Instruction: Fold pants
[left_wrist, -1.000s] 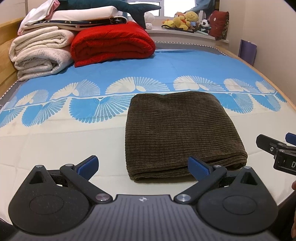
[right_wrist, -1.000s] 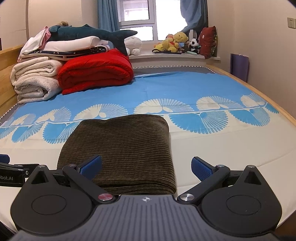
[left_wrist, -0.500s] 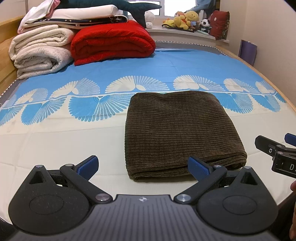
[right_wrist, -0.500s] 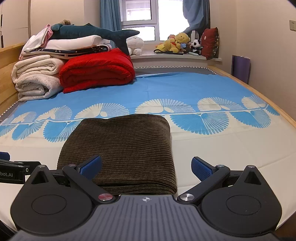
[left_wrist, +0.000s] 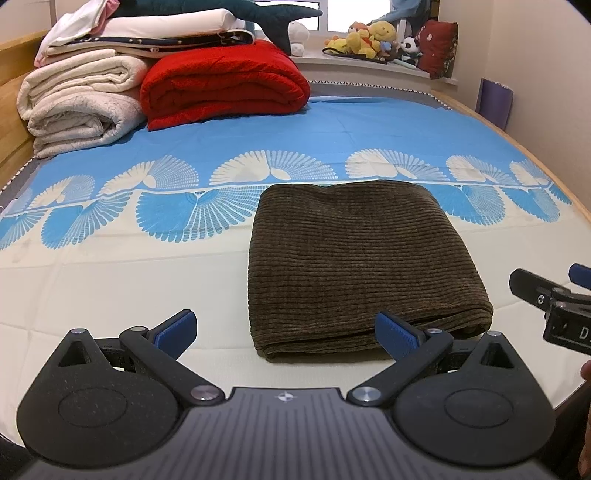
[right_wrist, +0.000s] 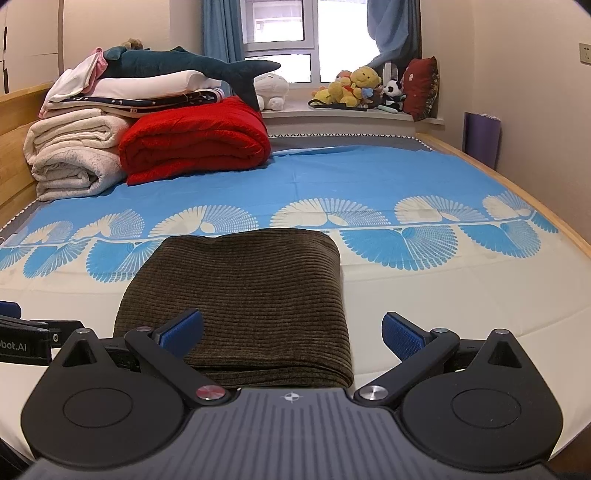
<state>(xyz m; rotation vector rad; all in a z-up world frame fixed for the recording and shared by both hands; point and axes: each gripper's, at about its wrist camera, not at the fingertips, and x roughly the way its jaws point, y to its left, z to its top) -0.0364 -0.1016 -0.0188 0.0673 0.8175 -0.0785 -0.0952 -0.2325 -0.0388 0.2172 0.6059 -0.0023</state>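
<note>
The brown corduroy pants (left_wrist: 358, 266) lie folded into a neat rectangle on the bed, also seen in the right wrist view (right_wrist: 243, 299). My left gripper (left_wrist: 286, 330) is open and empty, just short of the pants' near left edge. My right gripper (right_wrist: 291, 332) is open and empty, at the pants' near right edge. The right gripper shows at the right edge of the left wrist view (left_wrist: 554, 302). The left gripper shows at the left edge of the right wrist view (right_wrist: 29, 332).
The bed sheet (left_wrist: 110, 280) is blue with white fans, cream near me. A red quilt (left_wrist: 221, 81) and cream blankets (left_wrist: 77, 103) are stacked at the far left. Plush toys (right_wrist: 354, 90) sit on the windowsill. A wooden bed rail (right_wrist: 517, 195) runs along the right.
Both cameras have tilted up and drawn back slightly. The pants lie unmoved and both grippers stay open.
</note>
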